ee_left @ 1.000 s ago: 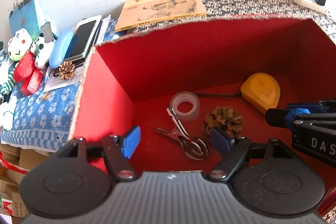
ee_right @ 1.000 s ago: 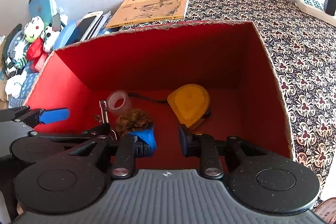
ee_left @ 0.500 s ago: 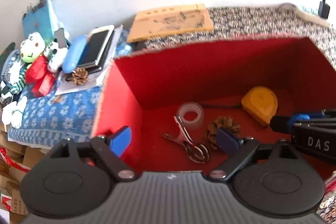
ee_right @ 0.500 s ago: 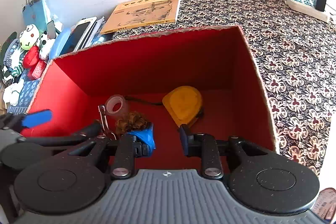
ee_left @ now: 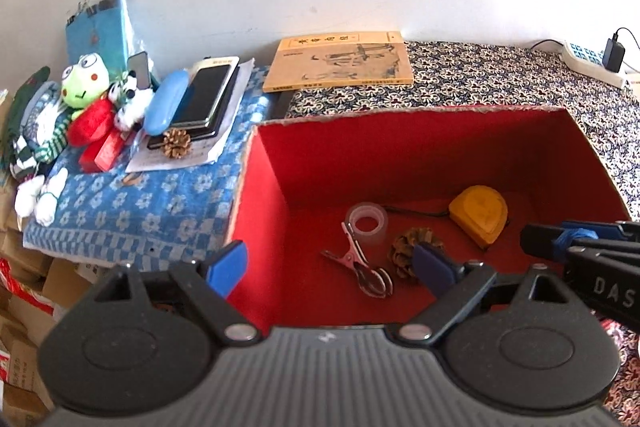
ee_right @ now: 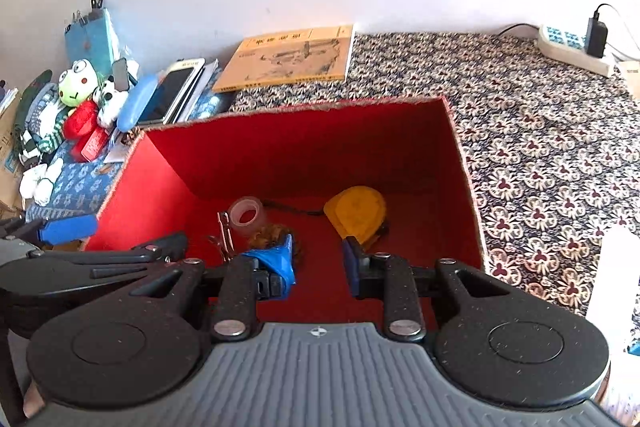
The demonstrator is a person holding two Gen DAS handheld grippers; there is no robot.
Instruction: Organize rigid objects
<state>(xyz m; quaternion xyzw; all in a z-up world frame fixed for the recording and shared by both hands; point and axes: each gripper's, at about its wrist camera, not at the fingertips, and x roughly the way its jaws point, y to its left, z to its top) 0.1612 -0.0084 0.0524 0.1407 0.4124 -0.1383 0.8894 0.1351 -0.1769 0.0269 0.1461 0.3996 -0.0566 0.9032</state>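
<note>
Left wrist view: red open-topped cardboard box (ee_left: pixel 264 187) on a counter covered in dark floral-patterned cloth (ee_left: pixel 480 79). Box floor held a clear roll of adhesive tape (ee_left: pixel 366 223), a metal spring clip (ee_left: pixel 360 267), a brown pine cone (ee_left: pixel 412 247) and a yellow tape measure (ee_left: pixel 478 219). Pine cone partly hidden behind the blue right fingertip of the left gripper (ee_left: pixel 332 267); near wall of the box cut off by the gripper body. Left gripper spread wide and empty, its left fingertip outside the box's left wall, the clip and cone lying beyond and between its fingertips. A second pine cone (ee_left: pixel 177 143) lay outside on papers beside stacked phones (ee_left: pixel 208 99), on blue patterned cloth.

Right wrist view: right gripper (ee_right: pixel 318 259) released, nothing between its fingertips, held over the box; tape measure just beyond its right fingertip. Clip and cone largely masked by the fingers. Yellow-brown book (ee_right: pixel 288 61) lay behind the box.
</note>
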